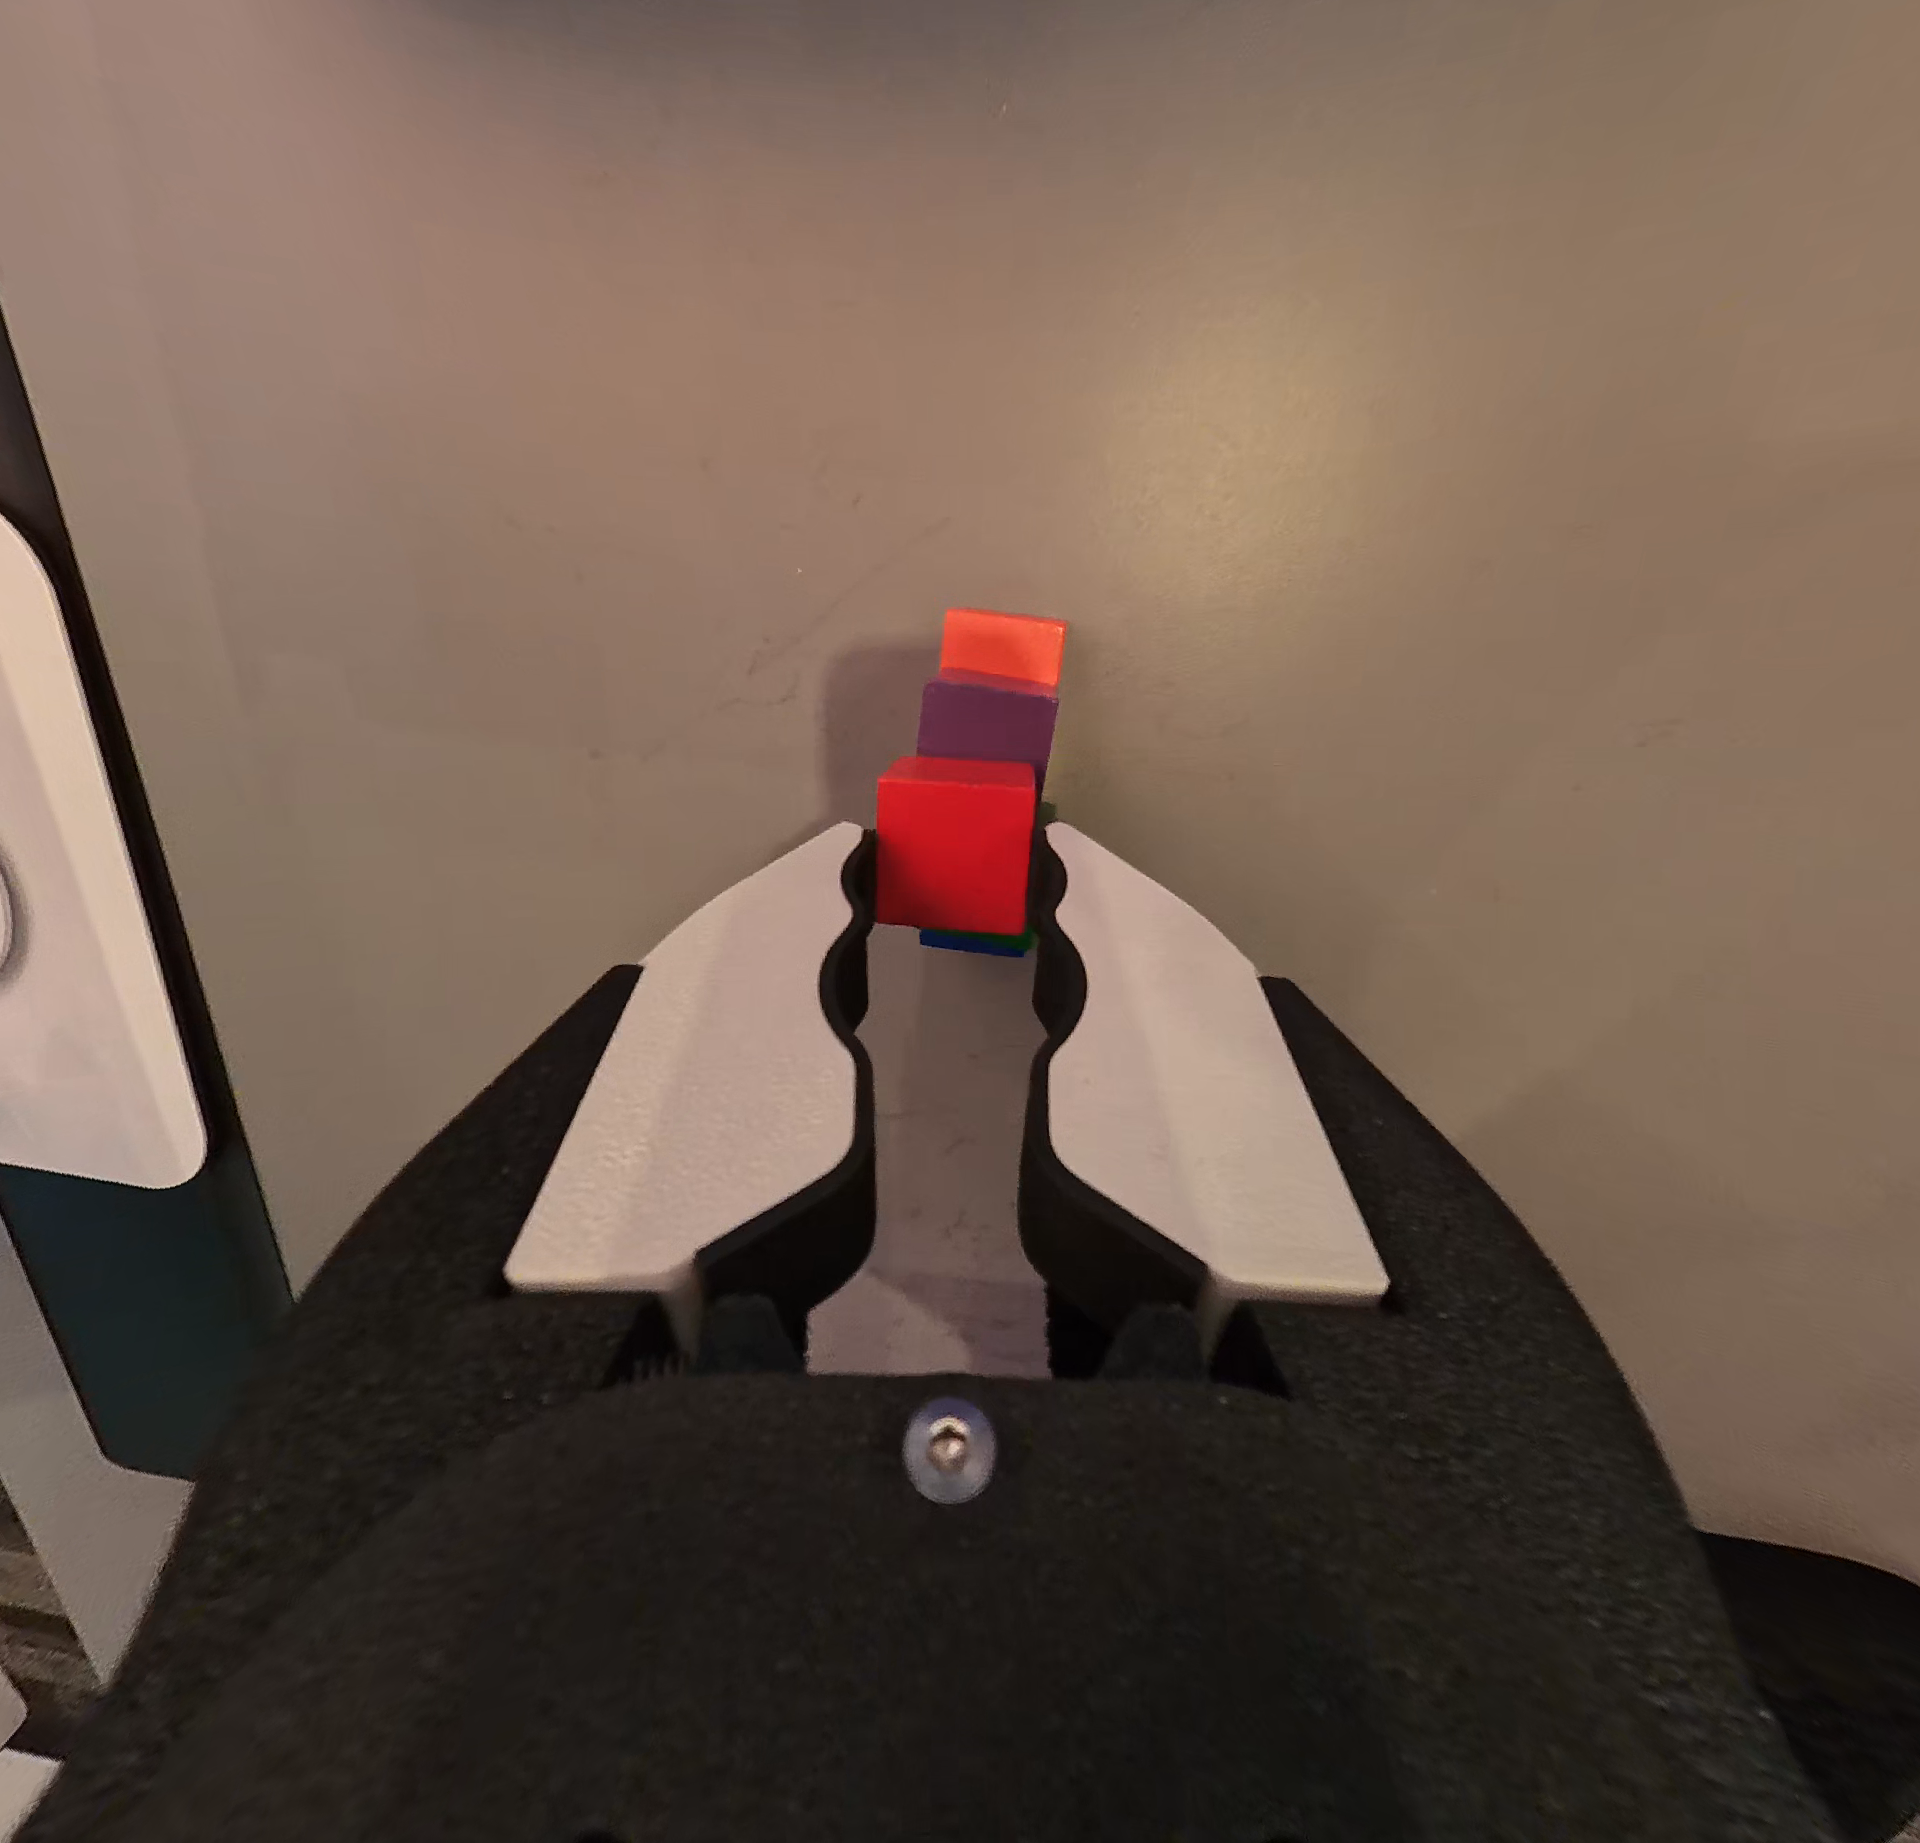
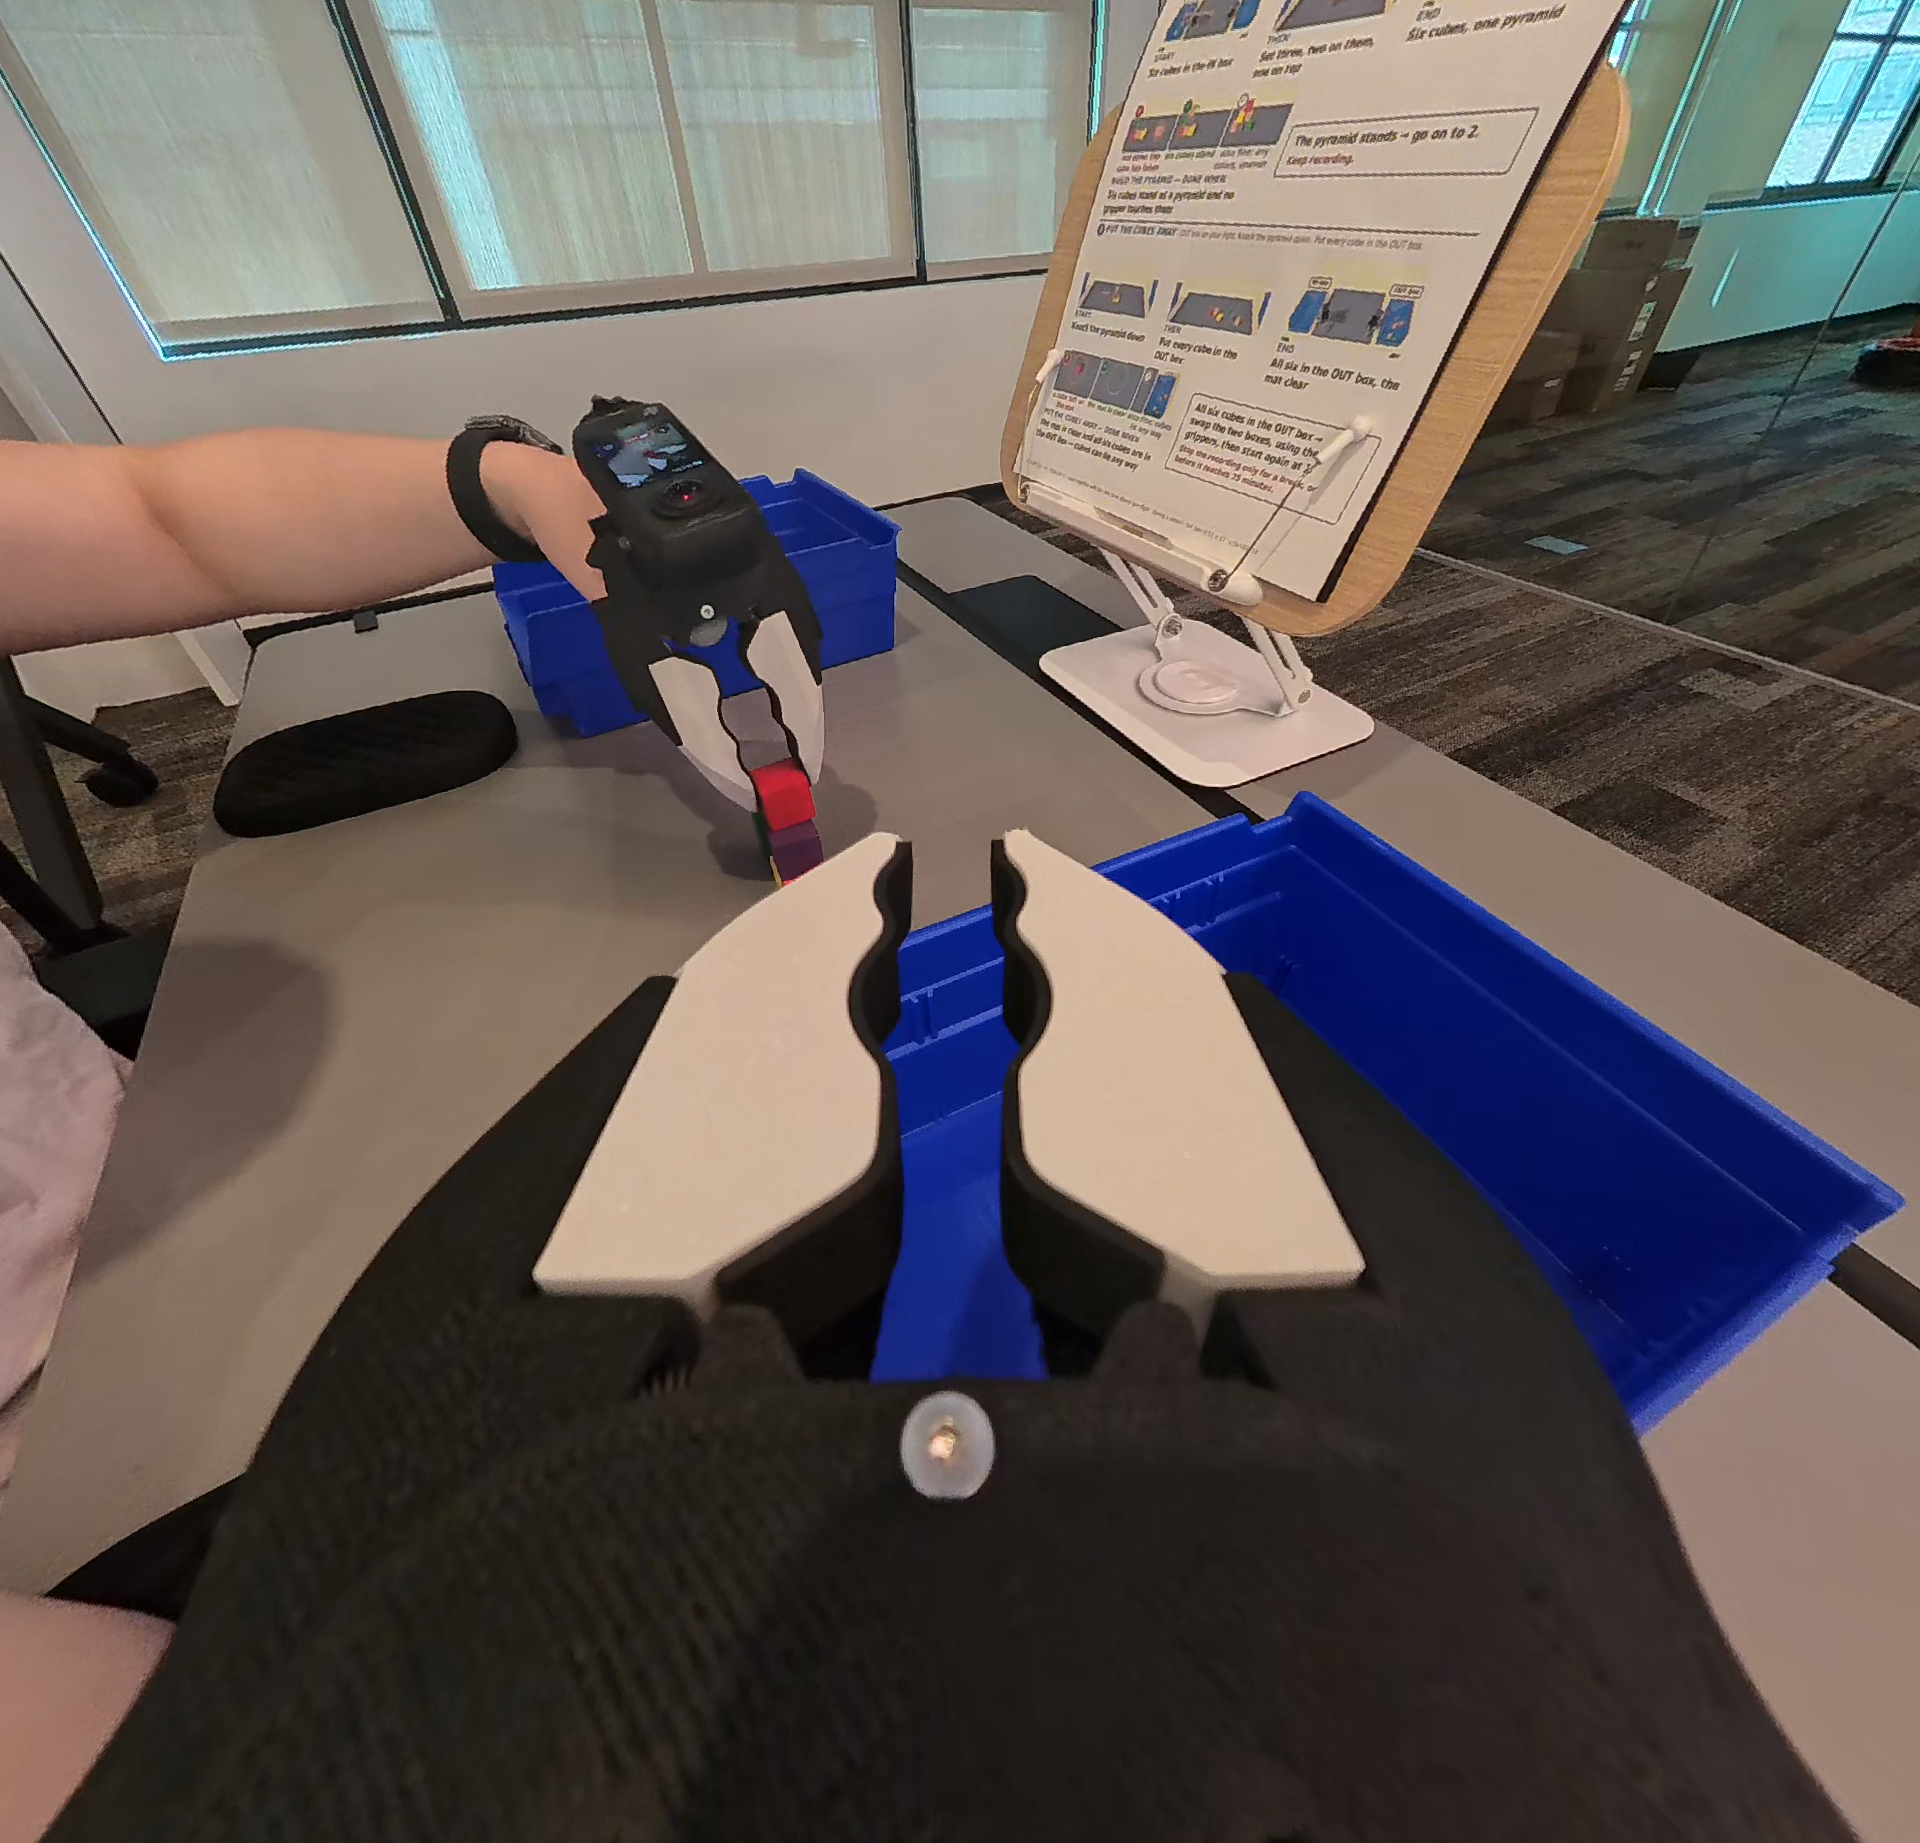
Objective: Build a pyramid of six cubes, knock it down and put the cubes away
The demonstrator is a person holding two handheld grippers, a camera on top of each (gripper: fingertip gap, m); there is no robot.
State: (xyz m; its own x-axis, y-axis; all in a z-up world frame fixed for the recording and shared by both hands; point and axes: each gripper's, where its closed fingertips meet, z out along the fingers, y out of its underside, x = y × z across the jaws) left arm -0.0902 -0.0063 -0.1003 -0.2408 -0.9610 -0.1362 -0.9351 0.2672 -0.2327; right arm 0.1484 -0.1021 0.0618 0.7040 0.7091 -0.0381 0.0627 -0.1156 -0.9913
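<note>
The left gripper (image 1: 954, 837) is pinching a glossy red cube (image 1: 956, 843) just above the stacked purple cube (image 1: 987, 721) and orange cube (image 1: 1003, 645) on the grey table (image 1: 520, 443). The right gripper (image 2: 951, 853) is hanging slightly parted and empty over a blue bin (image 2: 1507, 1066). A printed instruction sheet (image 2: 1330, 183) is leaning on a stand (image 2: 1205, 692) beyond; its wording is left unread.

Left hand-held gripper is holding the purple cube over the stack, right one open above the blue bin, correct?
Not quite: the left hand-held gripper grips the red cube, as the left wrist view shows; the purple cube lies beyond it. The right hand-held gripper is open above the blue bin.
</note>
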